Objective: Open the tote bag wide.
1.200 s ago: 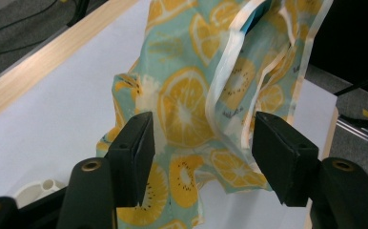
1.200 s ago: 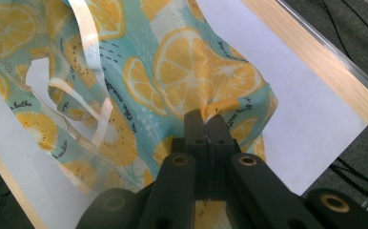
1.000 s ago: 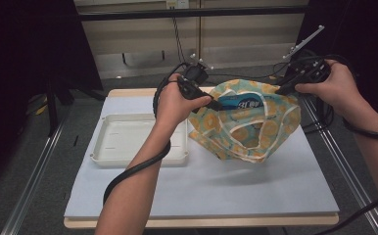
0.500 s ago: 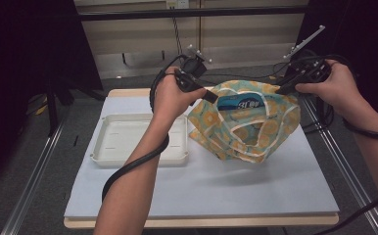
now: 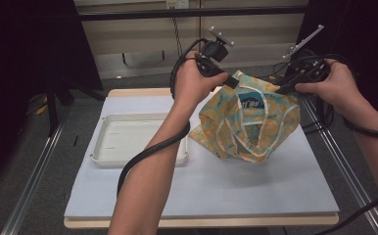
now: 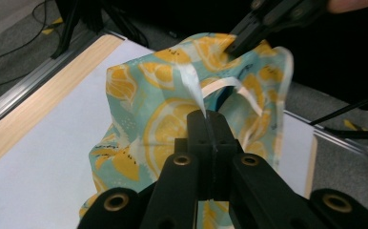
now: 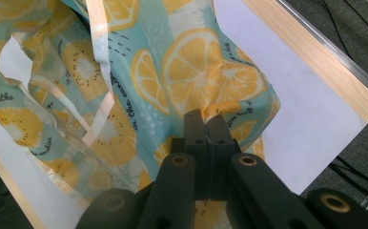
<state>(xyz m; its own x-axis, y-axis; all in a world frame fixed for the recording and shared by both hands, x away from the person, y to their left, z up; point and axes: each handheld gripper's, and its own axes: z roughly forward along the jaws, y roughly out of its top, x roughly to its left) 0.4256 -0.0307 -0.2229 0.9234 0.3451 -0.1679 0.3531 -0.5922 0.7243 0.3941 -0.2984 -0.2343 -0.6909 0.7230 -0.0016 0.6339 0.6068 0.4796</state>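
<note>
Now both grippers' jaws clamped on lemon-print bag (image 5: 248,122), lifted off table (image 5: 128,205), tray (image 5: 128,139) beside

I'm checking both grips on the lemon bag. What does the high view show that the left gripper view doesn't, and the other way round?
High view: the white tray left of the lemon-print bag.
Left gripper view: the left gripper, jaws shut on the bag's white edge strip.
Both: the bag, and the right gripper pinching its opposite rim.
</note>
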